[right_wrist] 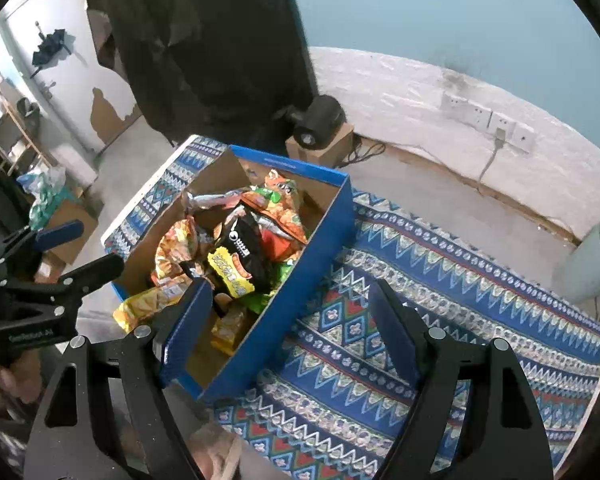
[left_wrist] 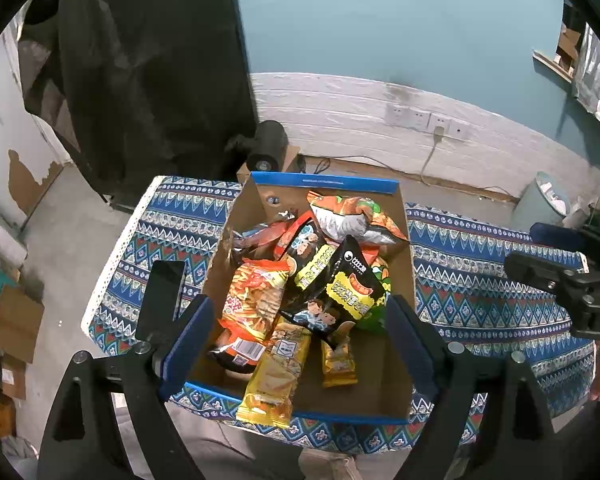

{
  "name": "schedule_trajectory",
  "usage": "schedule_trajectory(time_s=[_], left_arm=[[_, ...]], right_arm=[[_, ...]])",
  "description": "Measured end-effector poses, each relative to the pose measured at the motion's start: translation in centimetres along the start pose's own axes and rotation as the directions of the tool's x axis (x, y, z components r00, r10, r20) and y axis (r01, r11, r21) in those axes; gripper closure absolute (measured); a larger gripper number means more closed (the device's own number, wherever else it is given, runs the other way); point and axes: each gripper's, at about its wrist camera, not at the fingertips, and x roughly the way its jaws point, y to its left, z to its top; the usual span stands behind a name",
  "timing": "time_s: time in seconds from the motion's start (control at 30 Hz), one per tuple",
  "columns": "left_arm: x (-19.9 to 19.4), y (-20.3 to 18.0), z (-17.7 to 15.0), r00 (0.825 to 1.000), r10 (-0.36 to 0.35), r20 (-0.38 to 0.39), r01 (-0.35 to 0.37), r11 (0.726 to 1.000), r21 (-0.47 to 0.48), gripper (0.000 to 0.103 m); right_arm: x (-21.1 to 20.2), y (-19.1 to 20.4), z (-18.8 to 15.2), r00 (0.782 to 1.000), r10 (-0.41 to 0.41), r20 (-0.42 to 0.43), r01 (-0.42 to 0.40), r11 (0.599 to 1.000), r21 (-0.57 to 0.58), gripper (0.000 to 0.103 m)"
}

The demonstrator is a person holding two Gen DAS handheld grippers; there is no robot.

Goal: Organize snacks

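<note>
Both pairs of fingers hang open and empty; the snack packets (left_wrist: 300, 300) lie heaped in the box (left_wrist: 396, 360) between the left gripper (left_wrist: 300, 344) fingers. Light, crinkly, slippery bags, I'd pinch a sealed edge

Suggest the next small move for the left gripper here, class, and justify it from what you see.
Probably lower the open left gripper onto the long yellow packet: it overhangs the near rim of the cardboard box, lies on top of the pile, and sits between the spread fingers. The right gripper is open over the patterned cloth.
</note>
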Motion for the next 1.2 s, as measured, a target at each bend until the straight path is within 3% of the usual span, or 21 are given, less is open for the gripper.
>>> schedule_trajectory(time_s=[0.37, 1.2], left_arm=[[0.57, -0.45, -0.06, 0.999, 0.022, -0.031, -0.022, 1.0, 0.008, 0.014], [0.21, -0.76, 0.04, 1.0, 0.02, -0.023, -0.02, 1.0, 0.013, 0.014]], right_arm=[[-0.83, -0.05, -0.46, 0.999, -0.02, 0.025, 0.021, 0.999, -0.037, 0.022], [-0.5, -0.83, -0.56, 0.999, -0.03, 0.013, 0.03, 0.999, -0.031, 0.022]])
